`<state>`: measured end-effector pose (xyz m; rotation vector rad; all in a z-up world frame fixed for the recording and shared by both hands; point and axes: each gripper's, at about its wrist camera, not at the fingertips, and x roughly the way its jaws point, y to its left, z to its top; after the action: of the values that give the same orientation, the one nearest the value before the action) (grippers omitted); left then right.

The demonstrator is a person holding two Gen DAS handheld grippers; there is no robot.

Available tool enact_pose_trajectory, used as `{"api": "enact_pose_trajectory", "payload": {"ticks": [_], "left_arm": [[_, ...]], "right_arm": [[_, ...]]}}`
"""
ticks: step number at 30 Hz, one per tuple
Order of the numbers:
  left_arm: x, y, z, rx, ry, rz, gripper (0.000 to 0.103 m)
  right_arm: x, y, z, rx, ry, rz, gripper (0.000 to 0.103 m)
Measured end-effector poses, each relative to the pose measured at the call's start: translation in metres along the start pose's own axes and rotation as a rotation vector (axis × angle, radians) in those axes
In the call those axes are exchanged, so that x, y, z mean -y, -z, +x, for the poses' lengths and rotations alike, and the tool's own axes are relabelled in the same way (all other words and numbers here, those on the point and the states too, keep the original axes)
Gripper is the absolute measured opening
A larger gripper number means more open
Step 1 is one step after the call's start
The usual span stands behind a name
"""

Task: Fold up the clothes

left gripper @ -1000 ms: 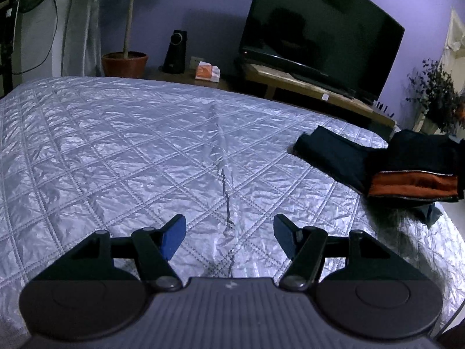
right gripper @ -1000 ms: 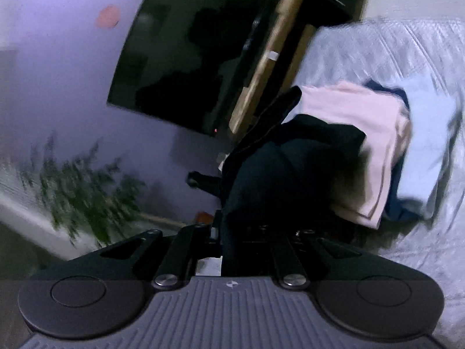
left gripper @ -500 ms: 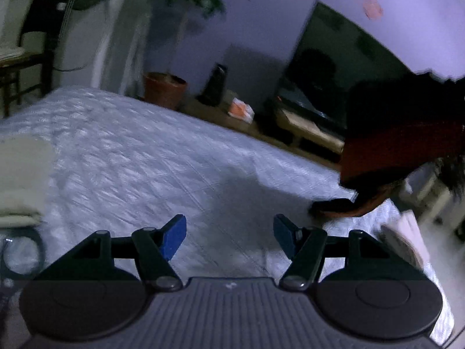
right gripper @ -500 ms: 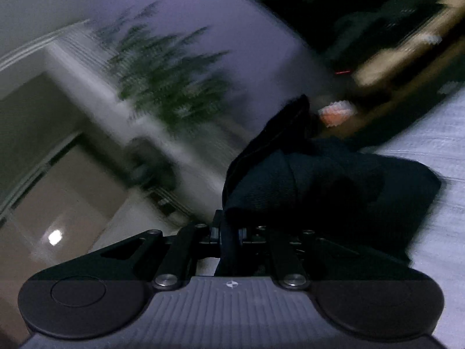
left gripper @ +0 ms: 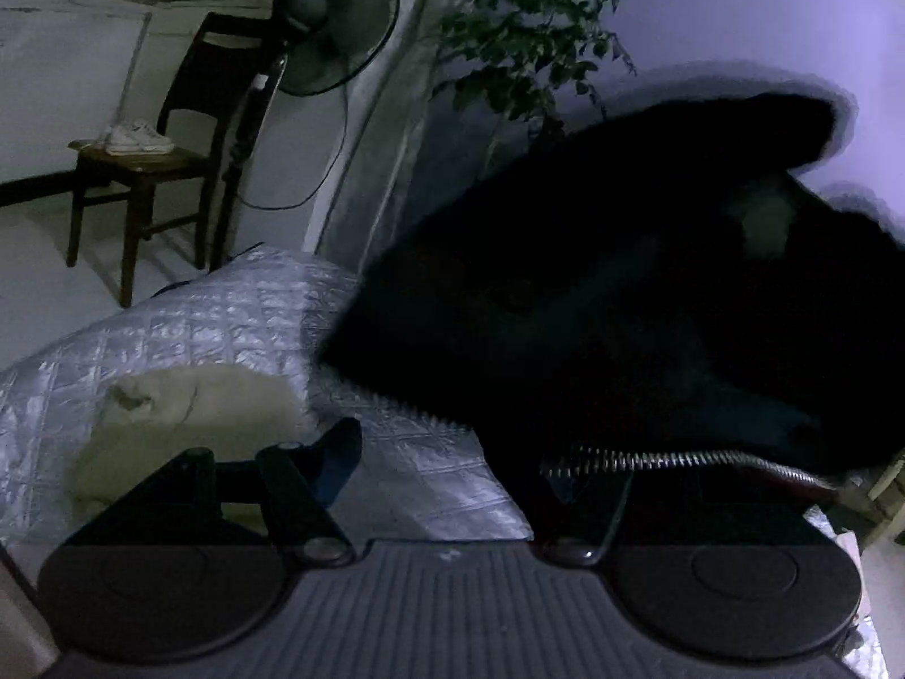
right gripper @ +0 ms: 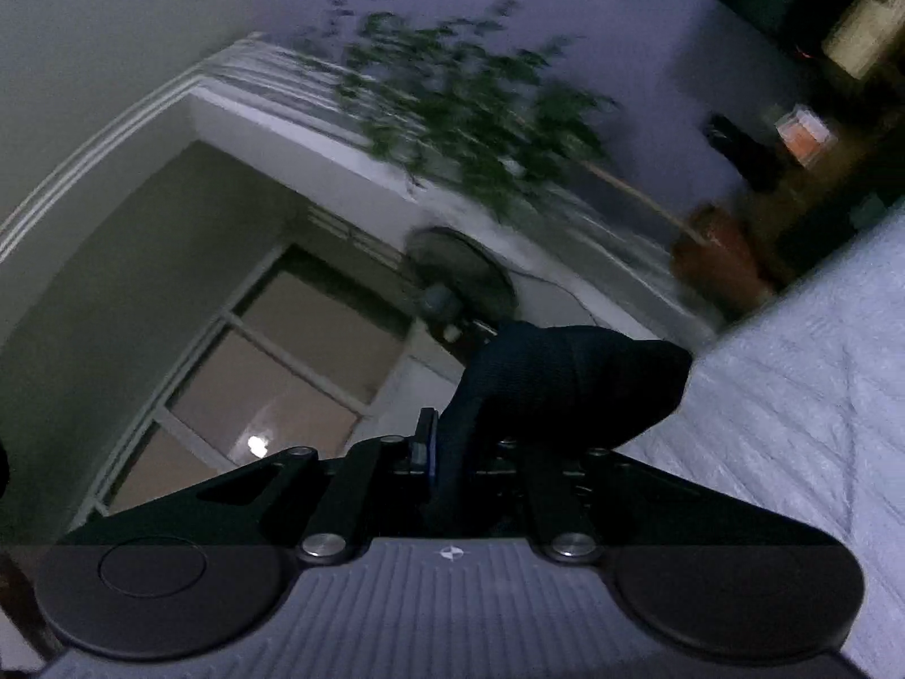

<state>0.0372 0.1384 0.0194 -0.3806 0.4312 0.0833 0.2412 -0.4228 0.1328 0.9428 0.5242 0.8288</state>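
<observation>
A dark zip-up jacket [left gripper: 622, 294] hangs in the air and fills the right of the left wrist view; its metal zipper [left gripper: 679, 459] runs just in front of the gripper. My left gripper [left gripper: 447, 464] is open over the silver quilted bed [left gripper: 226, 328]. Its left blue pad [left gripper: 339, 452] shows, while the jacket covers the right finger. A folded cream garment [left gripper: 186, 407] lies on the bed to the left. My right gripper [right gripper: 452, 452] is shut on a bunch of the same dark jacket [right gripper: 565, 385], held up above the bed [right gripper: 792, 424].
Beyond the bed's far edge stand a wooden chair [left gripper: 141, 170] with white shoes on it, a pedestal fan [left gripper: 334, 28] and a tall potted plant [left gripper: 537, 28]. The right wrist view shows the fan [right gripper: 464, 277], the plant pot [right gripper: 718, 260] and a window.
My right gripper has lifted the dark jacket off the clothes pile and swung it up. The left view has turned leftward, and the jacket now hangs before it, covering its right finger.
</observation>
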Motion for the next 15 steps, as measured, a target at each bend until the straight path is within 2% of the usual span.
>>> {"api": "enact_pose_trajectory", "payload": {"ticks": [1, 3, 5, 6, 8, 10, 11, 12, 13, 15], "left_arm": [[0.001, 0.003, 0.002, -0.014, 0.001, -0.001, 0.063], [0.002, 0.009, 0.007, -0.042, 0.004, -0.003, 0.064], [0.01, 0.016, 0.02, -0.105, -0.006, 0.018, 0.061], [0.013, 0.018, 0.021, -0.107, -0.005, 0.018, 0.061], [0.017, 0.021, 0.022, -0.109, -0.001, 0.017, 0.061], [0.017, 0.024, 0.022, -0.111, -0.001, 0.02, 0.061], [0.015, 0.025, 0.021, -0.113, -0.002, 0.023, 0.062], [0.013, 0.027, 0.021, -0.114, -0.004, 0.025, 0.063], [0.011, 0.029, 0.024, -0.125, -0.008, 0.025, 0.063], [0.009, 0.03, 0.029, -0.148, -0.016, 0.022, 0.062]], "right_arm": [[0.02, 0.008, -0.009, -0.015, 0.036, 0.004, 0.009], [0.061, 0.024, -0.025, -0.055, 0.216, 0.001, 0.009], [0.106, 0.041, -0.039, -0.092, 0.333, 0.032, 0.009], [0.123, 0.05, -0.042, -0.12, 0.419, 0.014, 0.009], [0.154, 0.067, -0.039, -0.249, 0.606, -0.037, 0.009], [0.169, 0.077, -0.049, -0.296, 0.695, -0.083, 0.01], [0.175, 0.08, -0.055, -0.312, 0.731, -0.106, 0.014], [0.176, 0.08, -0.06, -0.301, 0.75, -0.119, 0.02], [0.176, 0.079, -0.066, -0.278, 0.781, -0.132, 0.032], [0.16, 0.078, -0.066, -0.255, 0.878, -0.231, 0.034]]}}
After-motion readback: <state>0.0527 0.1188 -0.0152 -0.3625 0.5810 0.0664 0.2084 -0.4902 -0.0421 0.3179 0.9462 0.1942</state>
